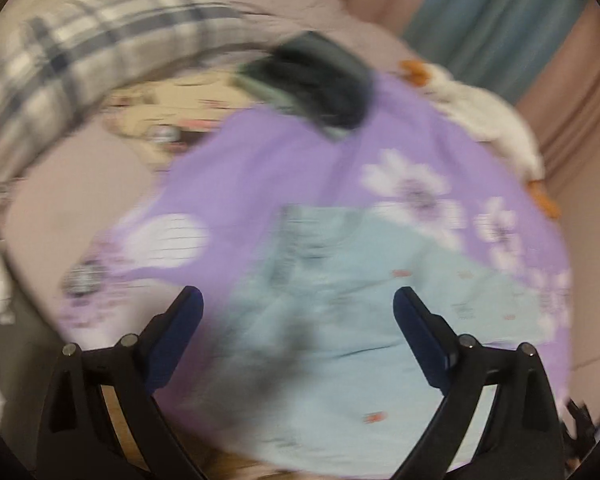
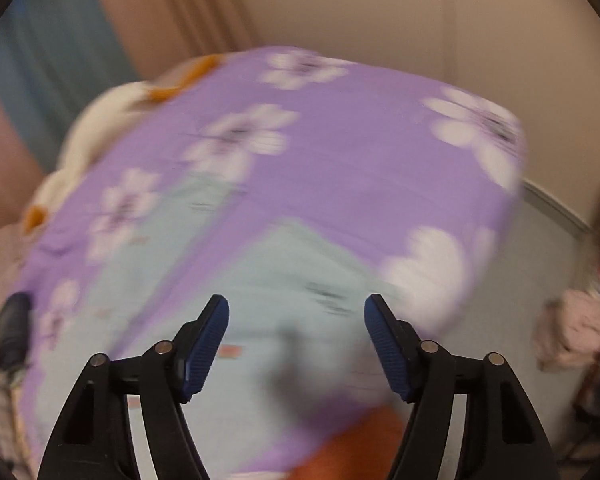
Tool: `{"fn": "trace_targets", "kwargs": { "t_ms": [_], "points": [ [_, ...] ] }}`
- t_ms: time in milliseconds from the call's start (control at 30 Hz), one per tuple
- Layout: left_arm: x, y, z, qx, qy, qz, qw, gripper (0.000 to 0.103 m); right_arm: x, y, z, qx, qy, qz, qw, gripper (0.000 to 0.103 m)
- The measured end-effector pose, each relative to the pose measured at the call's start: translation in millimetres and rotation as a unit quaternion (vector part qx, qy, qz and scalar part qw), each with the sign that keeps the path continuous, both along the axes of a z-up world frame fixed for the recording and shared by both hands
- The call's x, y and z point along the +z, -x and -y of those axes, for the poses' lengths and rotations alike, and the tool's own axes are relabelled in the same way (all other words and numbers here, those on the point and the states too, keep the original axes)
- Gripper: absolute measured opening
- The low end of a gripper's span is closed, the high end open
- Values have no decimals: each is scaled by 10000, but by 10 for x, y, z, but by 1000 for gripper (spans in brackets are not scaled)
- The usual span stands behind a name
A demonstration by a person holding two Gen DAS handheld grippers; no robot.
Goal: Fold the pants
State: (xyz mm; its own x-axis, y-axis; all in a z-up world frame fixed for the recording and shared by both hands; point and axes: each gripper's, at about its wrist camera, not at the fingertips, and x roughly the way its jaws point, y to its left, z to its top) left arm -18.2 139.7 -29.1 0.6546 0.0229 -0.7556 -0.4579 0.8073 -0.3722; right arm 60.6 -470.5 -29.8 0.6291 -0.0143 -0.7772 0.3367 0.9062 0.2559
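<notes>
Both my left tool and right tool gape empty above the pale blue pants, soft, light cloth best pinched at an edge.

No text, label, brand or number can be read in either view; motion blur smears every printed mark

Pants, bedspread motion-blurred

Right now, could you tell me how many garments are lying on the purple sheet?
2 that I can make out: light blue pants near the grippers, and a dark folded garment at the far end of the sheet. Blur may hide others.
</notes>
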Motion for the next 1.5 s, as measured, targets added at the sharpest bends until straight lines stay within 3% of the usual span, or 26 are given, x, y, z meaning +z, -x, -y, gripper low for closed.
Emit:
{"fn": "trace_targets", "kwargs": {
  "t_ms": [167,333,533,600,800,900,1000,1133,1167,1300,1400,1500],
  "points": [
    [-83,-524,378,-435,400,-80,9982,95,192,-633,-709,1325,-546,81,9896,70],
    [-216,-789,592,-595,400,-280,9970,95,128,-1317,-1426,1995,-570,-174,9781,70],
    [-440,-884,568,-493,438,-587,9961,91,-401,-2178,-1993,1962,-585,-1042,9733,70],
    [-478,-877,554,-443,421,-615,9962,91,-566,-2388,-2142,1822,-360,-1361,9731,70],
    [-553,-882,496,-355,498,-713,9956,91,-1005,-2791,-2270,1246,155,-1771,9761,66],
    [-564,-896,473,-293,454,-754,9957,91,-1123,-2819,-2259,1152,466,-1701,9776,60],
    [-578,-910,462,-248,508,-766,9955,91,-1115,-2767,-2194,908,741,-1533,9812,22],
    [-577,-916,444,-191,596,-749,9952,91,-1090,-2666,-1943,957,191,-1412,9852,6],
    [-569,-918,439,-178,614,-737,9952,91,-1068,-2658,-1932,989,56,-1390,9853,6],
    [-483,-926,416,-20,749,-613,9953,91,-577,-2212,-1748,1315,-247,-570,9894,6],
    [-422,-948,435,62,869,-473,9951,91,-157,-1619,-1498,1558,-695,135,9852,6],
    [-409,-1027,495,-28,1094,-420,9931,91,12,-1300,-1330,1570,-1032,495,9810,6]
  ]
}}
